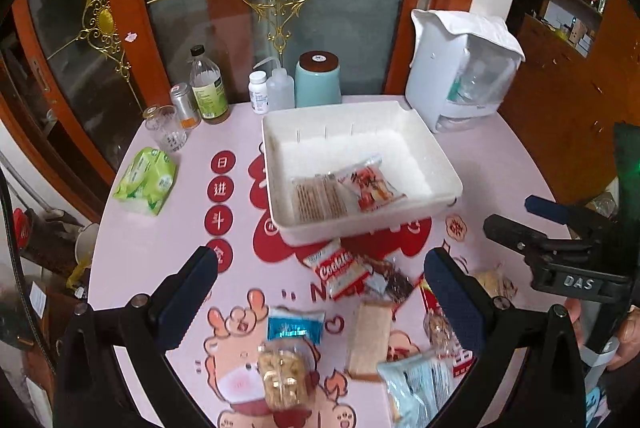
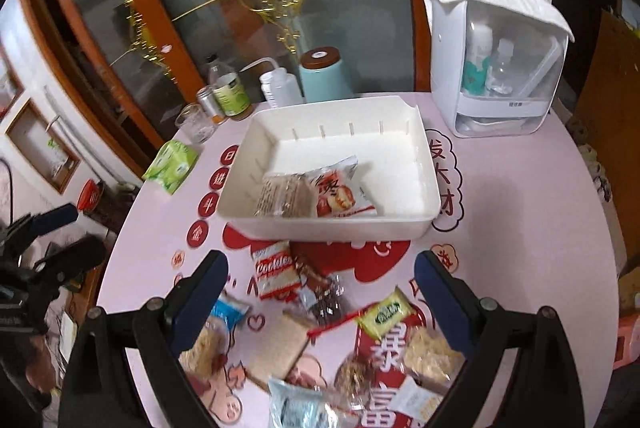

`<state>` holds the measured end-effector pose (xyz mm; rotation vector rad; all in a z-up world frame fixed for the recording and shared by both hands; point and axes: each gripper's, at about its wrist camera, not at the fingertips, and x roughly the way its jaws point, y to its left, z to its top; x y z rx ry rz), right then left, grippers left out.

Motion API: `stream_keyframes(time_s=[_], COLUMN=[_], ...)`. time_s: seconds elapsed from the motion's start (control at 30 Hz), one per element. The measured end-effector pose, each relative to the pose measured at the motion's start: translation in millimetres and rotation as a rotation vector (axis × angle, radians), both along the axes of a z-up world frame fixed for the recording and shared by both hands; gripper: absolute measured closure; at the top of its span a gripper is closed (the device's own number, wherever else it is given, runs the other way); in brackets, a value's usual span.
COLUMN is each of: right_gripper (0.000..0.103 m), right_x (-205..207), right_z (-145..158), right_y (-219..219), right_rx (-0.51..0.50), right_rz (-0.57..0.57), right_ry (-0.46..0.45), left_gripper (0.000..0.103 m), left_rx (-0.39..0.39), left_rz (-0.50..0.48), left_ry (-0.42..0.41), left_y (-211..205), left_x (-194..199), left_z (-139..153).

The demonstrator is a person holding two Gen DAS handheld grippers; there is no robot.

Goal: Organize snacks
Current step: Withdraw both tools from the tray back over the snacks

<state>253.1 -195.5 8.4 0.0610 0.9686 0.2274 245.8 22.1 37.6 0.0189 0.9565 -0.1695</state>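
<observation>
Pink tabletop, printed with red cartoon figures; white bin taken as landmark. Nearest the cameras, on the near side of the bin: loose snack pile, packets overlapping, none stacked square. Left gripper hangs over the pile, jaws wide apart, nothing between the pads. Right gripper likewise spread wide and empty above the pile; both tilt downward, likely staged for the next pick. Red-and-white cookie packet lies just short of the bin's near wall, closest of the loose ones, partly over a dark-wrapped packet beside it. Inside the bin: two packets only, a clear sleeve of brown wafers and a red-printed bun packet, both pushed toward the near wall, so the far half of the bin floor stays free for more. Task judged early. Left of the bin: green tissue pack, well apart, with bare table between. Beyond the bin, by the table's far edge: bottles and teal canister. Right of those, white lidded box near the bin's far right corner; tightest clearance there.
</observation>
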Motion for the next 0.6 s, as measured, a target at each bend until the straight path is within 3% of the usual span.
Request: stream_keyframes(time_s=[0.27,0.6], right_gripper=[0.008,0.008], right_x=[-61.8,-119.4], right_z=[4.1,-16.7], right_y=[9.1,22.2], right_rx=[-0.056,-0.051], right_rz=[0.092,0.177], right_ry=[-0.029,-0.039], left_gripper=[0.001,0.001], left_rx=[-0.003,0.044], left_rz=[0.024,0.049], left_ry=[0.000,0.011], left_y=[4.8,13.5], left_x=[-49.1,-102.5], left_z=[2.3,-5.5])
